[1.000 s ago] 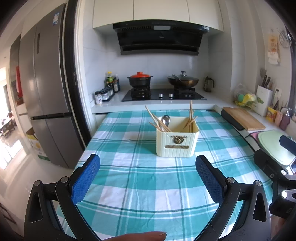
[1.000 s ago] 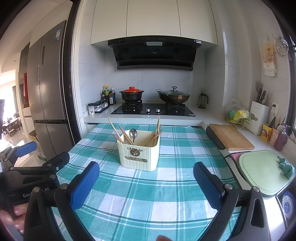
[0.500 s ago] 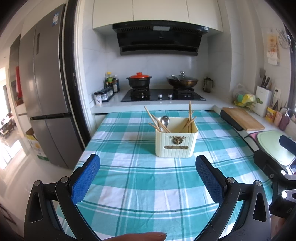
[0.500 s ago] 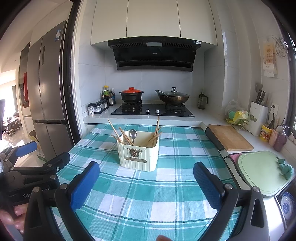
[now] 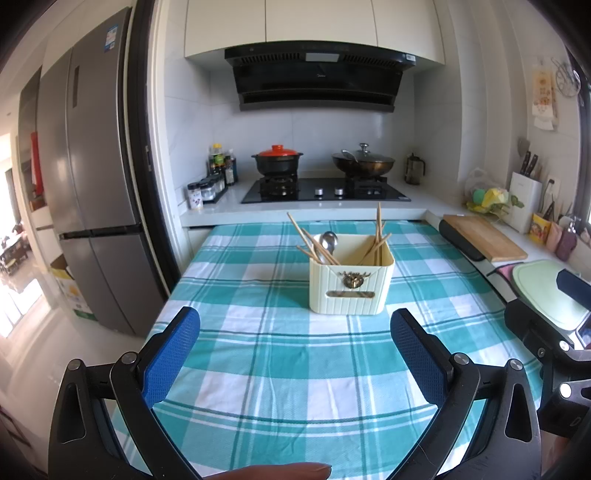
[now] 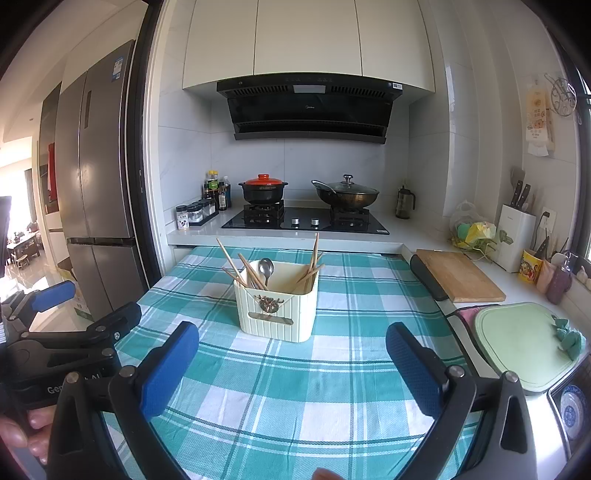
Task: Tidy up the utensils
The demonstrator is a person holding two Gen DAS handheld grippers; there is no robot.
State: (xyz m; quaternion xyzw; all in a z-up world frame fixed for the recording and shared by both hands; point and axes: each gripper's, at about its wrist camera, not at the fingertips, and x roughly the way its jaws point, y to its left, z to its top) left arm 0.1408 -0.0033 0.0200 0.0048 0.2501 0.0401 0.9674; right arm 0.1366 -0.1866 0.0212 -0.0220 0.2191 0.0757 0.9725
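Utensil holder [image 5: 351,283] sits mid-worktop, chopsticks [image 5: 313,242] splayed; both my claws, left claw [image 5: 295,345] and right claw [image 6: 292,349], gape wide and empty; a careless reach could tip it.

Sunlit kitchen: grey fridge [image 5: 92,206] left, black range hood [image 5: 317,79] under white cabinets [image 5: 314,26].

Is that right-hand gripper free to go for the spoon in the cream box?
Probably yes. The right gripper is open and empty, bare tablecloth lies before the box, though chopsticks crowd the spoon.
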